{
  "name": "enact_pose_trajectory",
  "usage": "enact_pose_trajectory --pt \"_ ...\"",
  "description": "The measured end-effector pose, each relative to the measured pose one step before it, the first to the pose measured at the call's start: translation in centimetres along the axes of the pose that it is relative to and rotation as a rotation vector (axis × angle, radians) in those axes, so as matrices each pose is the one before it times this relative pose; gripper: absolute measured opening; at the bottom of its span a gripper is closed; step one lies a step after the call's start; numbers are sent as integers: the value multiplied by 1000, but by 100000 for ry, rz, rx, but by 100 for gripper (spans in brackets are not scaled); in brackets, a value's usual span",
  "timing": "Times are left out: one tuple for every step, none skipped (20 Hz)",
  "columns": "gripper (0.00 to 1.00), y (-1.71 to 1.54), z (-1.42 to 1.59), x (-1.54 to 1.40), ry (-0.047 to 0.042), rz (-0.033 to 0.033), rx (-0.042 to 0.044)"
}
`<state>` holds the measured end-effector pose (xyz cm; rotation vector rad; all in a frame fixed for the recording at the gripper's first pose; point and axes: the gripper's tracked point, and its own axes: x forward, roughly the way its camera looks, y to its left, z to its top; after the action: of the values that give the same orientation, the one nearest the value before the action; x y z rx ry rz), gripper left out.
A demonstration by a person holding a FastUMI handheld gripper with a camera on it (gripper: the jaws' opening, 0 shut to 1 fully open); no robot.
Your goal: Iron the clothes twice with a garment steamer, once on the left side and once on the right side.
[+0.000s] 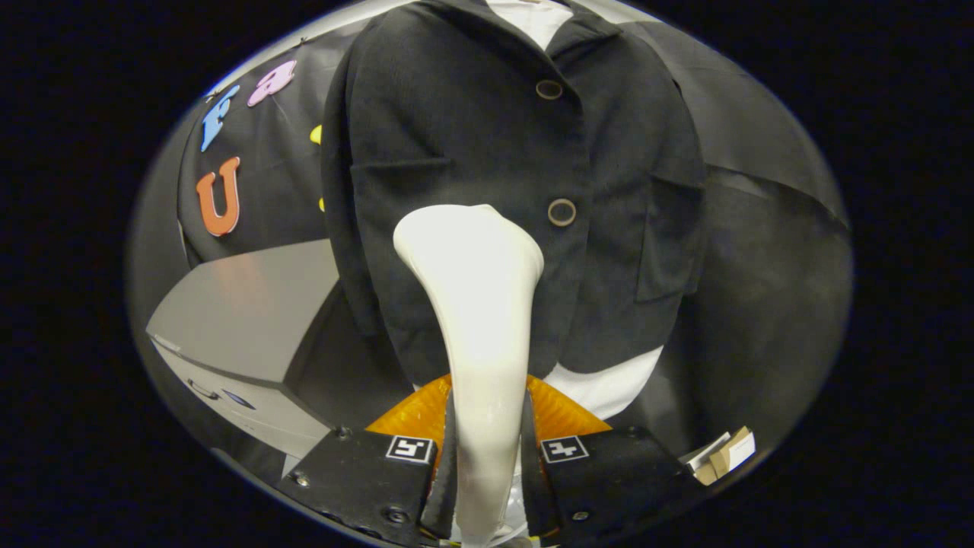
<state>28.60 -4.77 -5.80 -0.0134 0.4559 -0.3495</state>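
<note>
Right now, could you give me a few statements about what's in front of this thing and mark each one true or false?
1. The gripper has its jaws closed on the white garment steamer. True.
2. The steamer's head is up against a red dress. False: it is at a black jacket.
3. The jacket has two round buttons showing. True.
4. The jacket lies flat on a table. False: it hangs upright, with a white garment showing below its hem.
5. A grey box sits beside the jacket. True.
</note>
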Motion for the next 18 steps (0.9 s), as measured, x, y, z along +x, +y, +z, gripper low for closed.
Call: enact_pose_trajectory --pt "38 299 -653 180 1944 -181 349" --pt "38 294 -524 242 1694 -210 571" --pt "38 25 -749 209 1586 -455 386" --pt "38 107 -586 251 1395 -267 57" --pt "38 -86 -656 339 1416 -322 149" --pt "38 69 -570 357 1494 -187 98" --pt "38 21 -658 239 1598 -439 172" --pt "38 44 -501 255 1646 -226 -15" --pt "38 -63 -625 203 1515 -454 1" --pt "38 94 -439 128 1357 -303 -138" --pt "38 73 -488 123 978 -421 48" --pt "38 149 -295 178 803 -351 -197" --pt "38 202 -263 109 687 -525 -144" --pt "38 270 -222 99 473 -343 -263" --pt "38 53 -298 213 489 -368 -152" --pt "38 -170 -524 171 525 -337 -209" --pt "38 26 -364 94 671 -406 22" --pt "38 171 -294 136 762 -171 49"
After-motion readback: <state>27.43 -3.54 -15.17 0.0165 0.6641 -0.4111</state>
